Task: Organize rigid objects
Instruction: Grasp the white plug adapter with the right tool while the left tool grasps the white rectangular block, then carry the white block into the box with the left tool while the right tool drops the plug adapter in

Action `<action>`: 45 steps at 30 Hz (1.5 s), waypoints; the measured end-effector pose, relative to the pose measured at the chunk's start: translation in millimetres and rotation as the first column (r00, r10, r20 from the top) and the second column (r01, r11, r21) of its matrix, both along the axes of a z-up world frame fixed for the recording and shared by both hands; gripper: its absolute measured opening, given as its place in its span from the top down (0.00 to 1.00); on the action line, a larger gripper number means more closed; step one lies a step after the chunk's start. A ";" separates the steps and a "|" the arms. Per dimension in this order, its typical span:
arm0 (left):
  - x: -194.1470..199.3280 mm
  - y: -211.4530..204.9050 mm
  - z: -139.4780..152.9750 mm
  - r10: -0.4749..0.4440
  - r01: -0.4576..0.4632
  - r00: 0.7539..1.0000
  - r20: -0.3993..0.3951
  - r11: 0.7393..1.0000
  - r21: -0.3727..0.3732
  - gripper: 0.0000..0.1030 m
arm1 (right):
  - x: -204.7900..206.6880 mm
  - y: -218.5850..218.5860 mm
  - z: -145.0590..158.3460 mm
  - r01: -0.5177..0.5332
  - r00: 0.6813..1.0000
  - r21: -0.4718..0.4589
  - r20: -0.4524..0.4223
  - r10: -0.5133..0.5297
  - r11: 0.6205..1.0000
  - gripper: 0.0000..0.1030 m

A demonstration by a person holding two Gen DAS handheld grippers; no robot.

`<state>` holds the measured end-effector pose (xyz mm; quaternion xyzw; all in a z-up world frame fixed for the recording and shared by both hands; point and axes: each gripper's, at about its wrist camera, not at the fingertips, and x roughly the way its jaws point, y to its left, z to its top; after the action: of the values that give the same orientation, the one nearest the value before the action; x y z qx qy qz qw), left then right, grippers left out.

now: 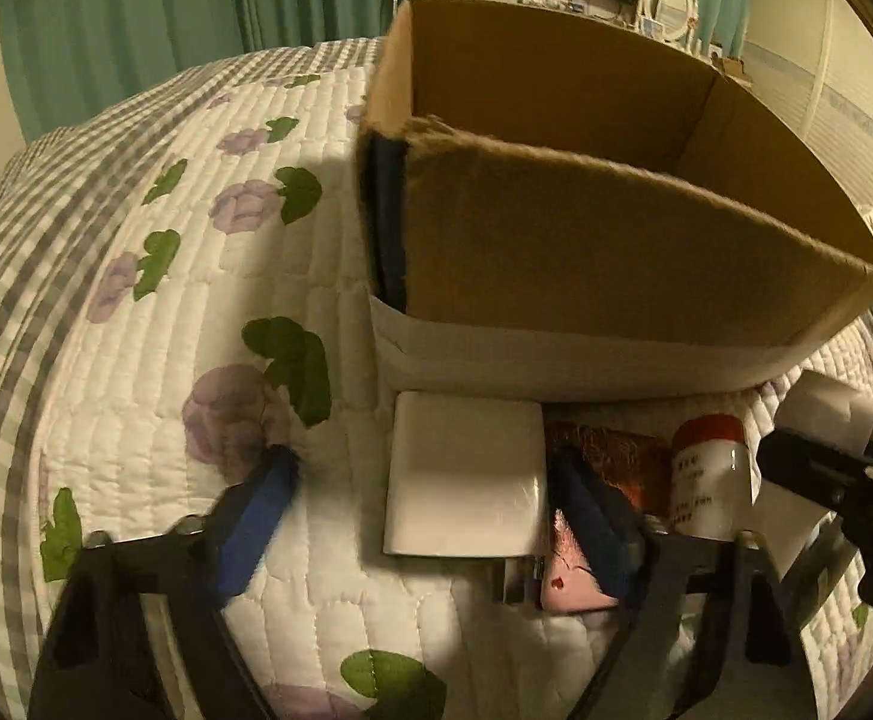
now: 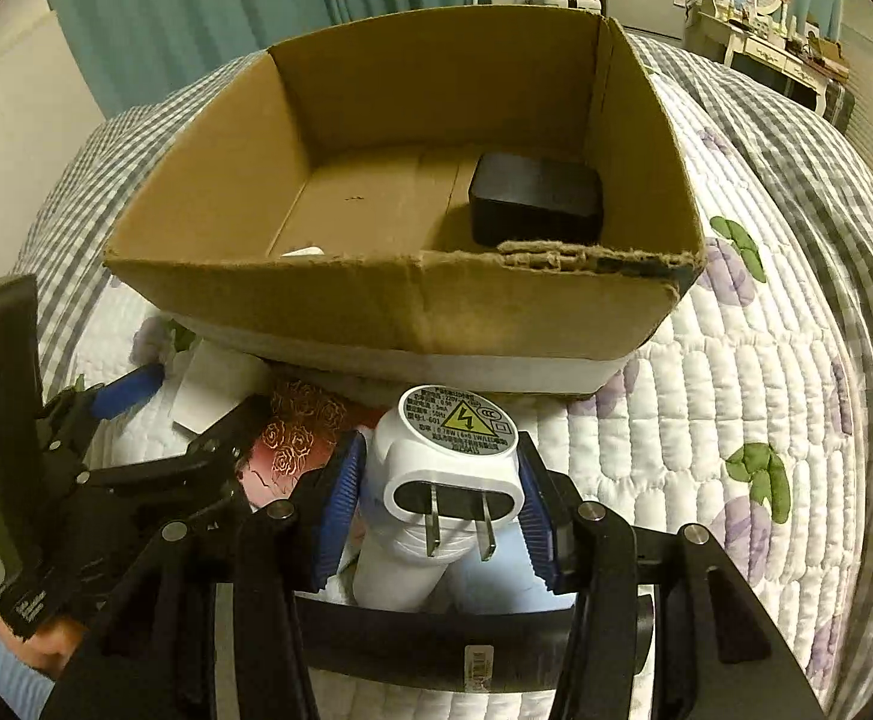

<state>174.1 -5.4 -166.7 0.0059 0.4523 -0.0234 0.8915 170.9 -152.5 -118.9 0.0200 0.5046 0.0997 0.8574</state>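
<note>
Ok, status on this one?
Right hand-held gripper shut on white plug-in device. Left hand-held gripper open around white flat box. Cardboard box ahead, unobstructed.

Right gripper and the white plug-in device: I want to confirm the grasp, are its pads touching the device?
Touching. The right wrist view shows both blue pads of the right gripper pressed against the sides of the white plug-in device, no gap visible.

One cardboard box [image 2: 412,300], one black case [image 2: 535,198], one white plug device [image 2: 454,456], one bottle [image 1: 712,474].
</note>
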 end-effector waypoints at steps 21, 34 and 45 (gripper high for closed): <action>-64.9 2.7 87.5 0.005 -0.003 0.995 0.103 1.000 -0.023 0.51 | -27.2 12.0 100.6 -0.056 0.981 -0.024 0.187 0.059 0.998 0.53; -54.7 -12.8 190.3 -0.013 0.022 0.955 0.297 0.999 -0.026 0.51 | -19.7 8.1 186.3 -0.087 0.943 -0.048 0.318 0.098 0.995 0.53; 13.9 -26.5 171.1 -0.007 0.011 0.963 0.269 1.000 -0.014 0.51 | 42.4 -2.4 177.3 -0.102 0.946 -0.067 0.302 0.118 0.993 0.53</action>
<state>188.0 -31.9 4.4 0.0042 0.3269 -0.0301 0.9446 213.3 -154.9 58.5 -0.0453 0.3688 0.1365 0.9183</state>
